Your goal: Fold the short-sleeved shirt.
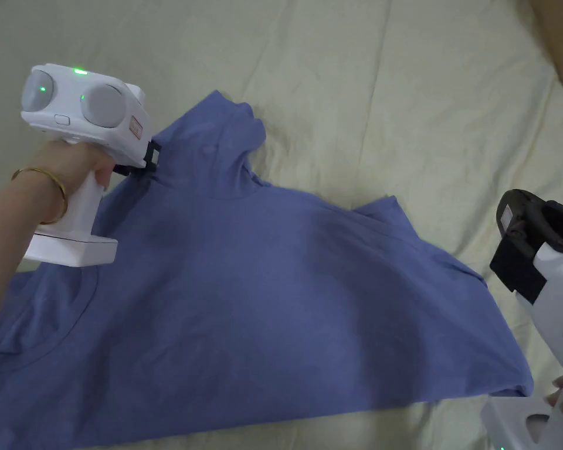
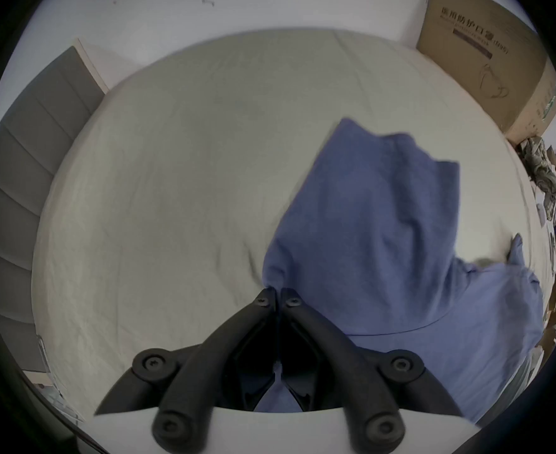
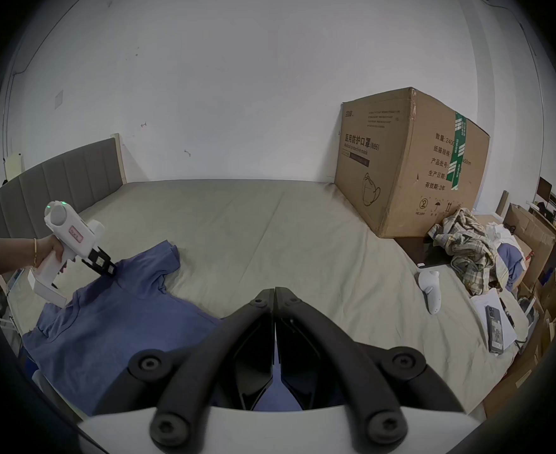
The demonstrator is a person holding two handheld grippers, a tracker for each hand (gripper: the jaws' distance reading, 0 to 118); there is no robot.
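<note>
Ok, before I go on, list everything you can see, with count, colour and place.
shirt: one, blue, spread on the bed, one sleeve lifted
bed sheet: one, pale beige, under the shirt
headboard: one, grey, at the bed's end by the wall
cardboard box: one, brown, far corner of the bed
plaid garment: one, beige checked, heaped beside the box
white controller: one, on the sheet
phone: one, dark, at the bed's edge
left gripper: shut on the shirt at the sleeve
right gripper: jaws together, empty, above the sheet
</note>
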